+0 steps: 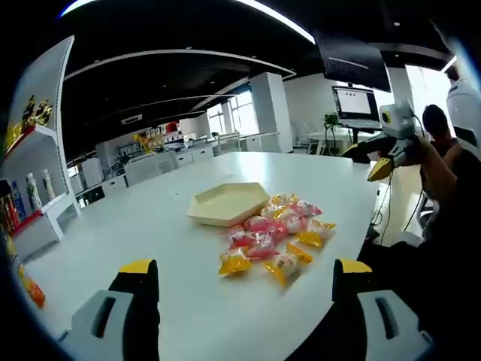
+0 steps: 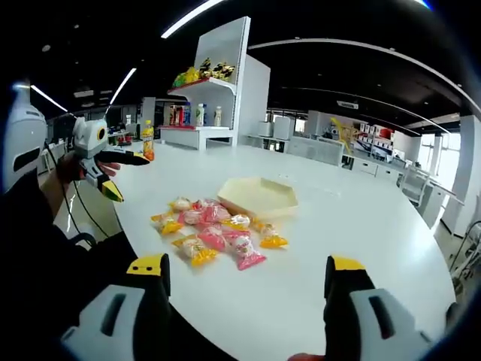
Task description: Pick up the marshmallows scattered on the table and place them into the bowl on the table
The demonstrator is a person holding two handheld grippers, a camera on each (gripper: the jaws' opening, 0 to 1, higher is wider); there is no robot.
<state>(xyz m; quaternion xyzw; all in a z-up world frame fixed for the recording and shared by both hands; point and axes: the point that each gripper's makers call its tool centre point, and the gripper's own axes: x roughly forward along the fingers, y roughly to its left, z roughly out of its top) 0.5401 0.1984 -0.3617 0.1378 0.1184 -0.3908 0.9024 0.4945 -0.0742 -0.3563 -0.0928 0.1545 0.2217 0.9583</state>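
Observation:
Several marshmallows [image 1: 272, 235] in pink and yellow wrappers lie in a loose heap on the white table [image 1: 150, 218], just beside an empty cream hexagonal bowl [image 1: 228, 203]. My left gripper [image 1: 246, 268] hovers in front of the heap, jaws wide open and holding nothing. In the right gripper view the same marshmallows [image 2: 214, 229] sit before the bowl [image 2: 259, 197], and my right gripper [image 2: 246, 265] is likewise open and empty, short of the heap. Each gripper appears in the other's view, held up off the table's edge: the right gripper [image 1: 366, 162] and the left gripper [image 2: 129, 177].
A white shelf [image 2: 203, 98] with bottles and snack packs stands past the table's far side. A monitor [image 1: 357, 101] and office desks are in the background. The person's dark sleeve [image 1: 451, 218] and body line the table's near edge.

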